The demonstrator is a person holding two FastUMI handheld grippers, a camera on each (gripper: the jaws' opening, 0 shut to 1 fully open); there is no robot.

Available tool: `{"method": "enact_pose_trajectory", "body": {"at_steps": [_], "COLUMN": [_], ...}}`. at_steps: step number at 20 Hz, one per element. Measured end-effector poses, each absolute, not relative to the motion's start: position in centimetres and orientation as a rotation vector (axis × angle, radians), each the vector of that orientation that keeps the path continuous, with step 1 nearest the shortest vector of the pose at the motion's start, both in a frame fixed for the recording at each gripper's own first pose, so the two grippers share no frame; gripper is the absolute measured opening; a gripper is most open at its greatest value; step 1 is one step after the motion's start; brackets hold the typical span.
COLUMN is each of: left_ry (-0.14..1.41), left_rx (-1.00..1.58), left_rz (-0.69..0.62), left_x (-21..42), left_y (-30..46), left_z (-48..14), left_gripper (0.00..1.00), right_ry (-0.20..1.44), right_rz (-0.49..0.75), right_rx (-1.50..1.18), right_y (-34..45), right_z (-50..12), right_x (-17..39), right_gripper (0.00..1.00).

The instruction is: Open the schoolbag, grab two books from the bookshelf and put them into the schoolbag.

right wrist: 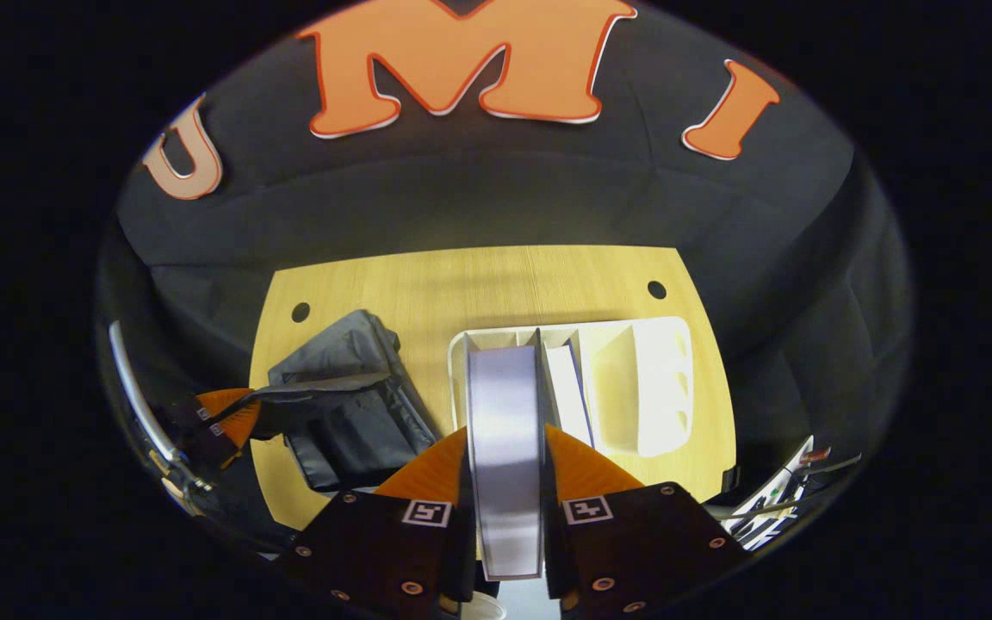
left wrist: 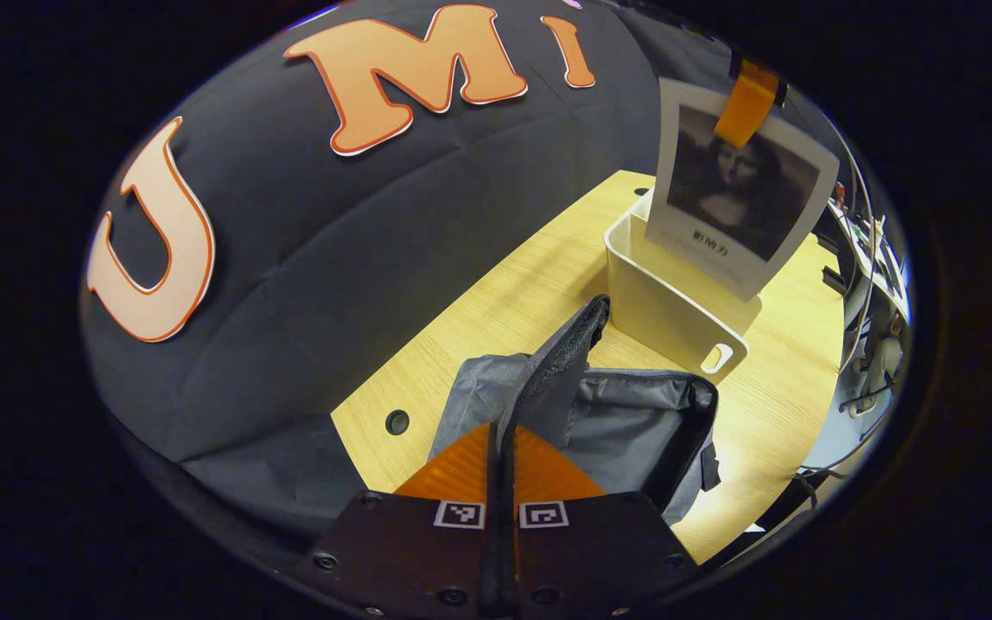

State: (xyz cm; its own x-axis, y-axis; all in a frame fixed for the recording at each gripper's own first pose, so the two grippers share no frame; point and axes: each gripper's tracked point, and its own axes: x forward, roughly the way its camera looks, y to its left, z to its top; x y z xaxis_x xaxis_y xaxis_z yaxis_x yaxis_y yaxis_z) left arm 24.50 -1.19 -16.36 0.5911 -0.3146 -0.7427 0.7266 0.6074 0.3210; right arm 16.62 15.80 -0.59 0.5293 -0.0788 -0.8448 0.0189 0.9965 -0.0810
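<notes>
The grey schoolbag (left wrist: 625,422) lies open on the wooden table, its dark-lined flap (left wrist: 561,353) lifted upright. My left gripper (left wrist: 503,430) is shut on that flap's edge. In the right gripper view the schoolbag (right wrist: 350,405) sits at the left, and the left gripper (right wrist: 222,418) pinches its flap there. My right gripper (right wrist: 505,439) is shut on a book (right wrist: 505,413), seen edge-on, above the white bookshelf bin (right wrist: 642,387). Another book (right wrist: 567,387) stands in the bin. In the left gripper view the held book (left wrist: 737,189) shows a portrait cover, with an orange finger (left wrist: 747,105) at its top edge.
The white bin (left wrist: 664,306) stands just beyond the bag on the table (left wrist: 496,293). Round cable holes (right wrist: 656,289) mark the table's back corners. Black cloth walls close the back and left. Cables and clutter (left wrist: 875,344) lie past the table's far side.
</notes>
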Motion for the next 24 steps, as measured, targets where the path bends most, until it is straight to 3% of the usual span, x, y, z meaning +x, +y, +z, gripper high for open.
{"method": "enact_pose_trajectory", "body": {"at_steps": [4,9,15,18,24], "left_ry": [0.687,0.664,0.661,0.656,0.626], "left_rx": [0.691,0.716,0.725,0.726,0.734], "left_rz": [-0.663,-0.647,-0.639,-0.627,-0.619], "left_x": [24.4,24.6,24.2,24.0,23.8], "left_y": [-1.3,-1.3,-1.3,-1.3,-1.4], "left_z": [-15.9,-15.1,-14.7,-14.3,-13.6], "left_gripper": [0.0,0.01,0.01,0.0,0.0], "right_ry": [0.876,0.727,0.694,0.667,0.709], "right_rz": [-0.024,0.043,0.112,0.078,0.046], "right_rx": [0.087,0.363,0.864,1.048,1.258], "right_y": [15.3,15.2,17.7,18.8,24.5], "right_z": [4.4,4.1,-4.5,-9.8,-18.7], "right_x": [12.1,6.1,2.4,2.3,7.5], "right_gripper": [0.33,0.33,0.31,0.31,0.31]}}
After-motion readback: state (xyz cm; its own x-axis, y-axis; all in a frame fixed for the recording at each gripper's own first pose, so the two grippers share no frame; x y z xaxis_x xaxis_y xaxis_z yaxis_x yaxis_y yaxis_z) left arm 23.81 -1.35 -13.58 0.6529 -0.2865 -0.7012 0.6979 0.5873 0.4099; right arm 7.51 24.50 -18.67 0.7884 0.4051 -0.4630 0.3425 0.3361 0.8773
